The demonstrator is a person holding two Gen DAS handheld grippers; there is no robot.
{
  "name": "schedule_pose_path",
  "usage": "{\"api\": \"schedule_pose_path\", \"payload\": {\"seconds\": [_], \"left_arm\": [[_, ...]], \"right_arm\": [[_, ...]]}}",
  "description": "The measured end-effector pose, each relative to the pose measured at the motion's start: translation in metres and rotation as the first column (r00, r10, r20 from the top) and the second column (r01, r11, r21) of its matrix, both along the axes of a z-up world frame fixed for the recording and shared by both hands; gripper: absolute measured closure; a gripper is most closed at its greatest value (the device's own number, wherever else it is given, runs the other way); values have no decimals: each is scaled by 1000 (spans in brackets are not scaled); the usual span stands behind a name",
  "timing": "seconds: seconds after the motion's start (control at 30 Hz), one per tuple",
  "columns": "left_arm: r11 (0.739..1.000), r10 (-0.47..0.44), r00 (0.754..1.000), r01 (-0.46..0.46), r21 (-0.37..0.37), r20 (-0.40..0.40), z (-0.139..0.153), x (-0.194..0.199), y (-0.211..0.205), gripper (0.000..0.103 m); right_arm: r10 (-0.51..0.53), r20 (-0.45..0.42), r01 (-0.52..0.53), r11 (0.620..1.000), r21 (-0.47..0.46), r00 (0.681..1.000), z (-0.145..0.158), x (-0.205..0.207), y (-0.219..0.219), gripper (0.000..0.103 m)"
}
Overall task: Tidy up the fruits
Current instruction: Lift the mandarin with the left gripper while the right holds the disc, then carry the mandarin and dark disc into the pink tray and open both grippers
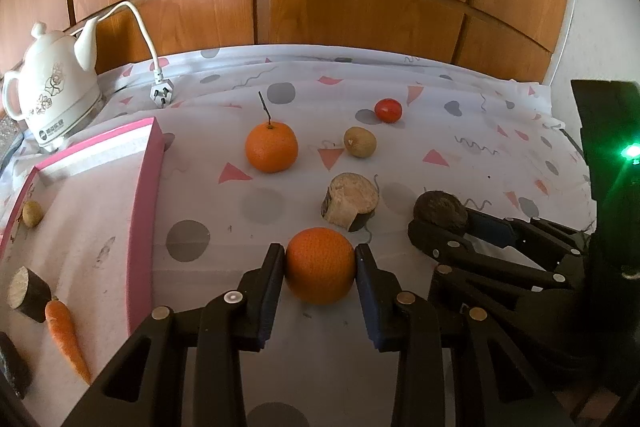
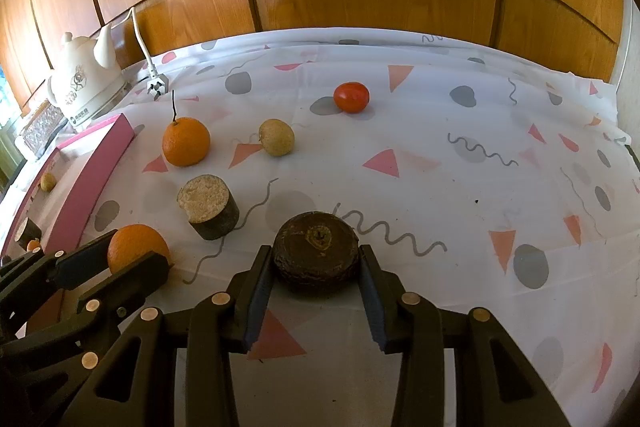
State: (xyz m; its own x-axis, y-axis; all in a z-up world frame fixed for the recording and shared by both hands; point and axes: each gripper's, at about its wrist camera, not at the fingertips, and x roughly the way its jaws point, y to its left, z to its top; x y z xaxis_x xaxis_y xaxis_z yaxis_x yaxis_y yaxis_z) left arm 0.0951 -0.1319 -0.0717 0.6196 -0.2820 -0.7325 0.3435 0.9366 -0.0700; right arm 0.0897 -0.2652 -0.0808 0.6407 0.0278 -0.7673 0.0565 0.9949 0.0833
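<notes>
Left wrist view: left tool (image 1: pixel 320 263) pinches the orange (image 1: pixel 320 265); right tool (image 2: pixel 316 259) pinches the dark chunk (image 2: pixel 316 251).

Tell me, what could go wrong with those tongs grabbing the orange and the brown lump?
The orange is round and pinched only at its sides by the left tongs, so it might slip and roll across the tablecloth. The right tongs sit very close beside them, so the two could bump when lifting. The dark brown piece is wide for its grip and might twist loose.
</notes>
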Motion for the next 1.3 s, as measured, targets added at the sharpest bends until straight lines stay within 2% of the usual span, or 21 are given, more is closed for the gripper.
{"api": "schedule_pose_path", "payload": {"seconds": [0.2,0.47,0.67,1.03,1.13,1.3], "left_arm": [[1000,-3,1000,3,-15,-19,8,-12,4,68],[999,-6,1000,6,-48,4,31,-31,16,67],[998,29,999,-27,-56,32,48,-41,38,67],[985,156,987,-153,-77,35,55,-45,101,67],[976,203,979,-200,-81,22,51,-45,122,67],[952,291,957,-289,-97,2,45,-41,158,67]], "right_arm": [[1,2,-1,1000,3,1000,0,0,0,61],[2,2,-2,1000,3,1000,0,0,-1,61],[3,0,-3,1000,-22,1000,1,-1,3,61],[10,-14,-10,998,-68,1000,3,0,8,61],[13,-21,-15,996,-89,1000,5,-2,13,61],[16,-15,-17,998,-60,1000,12,-11,18,61]]}}
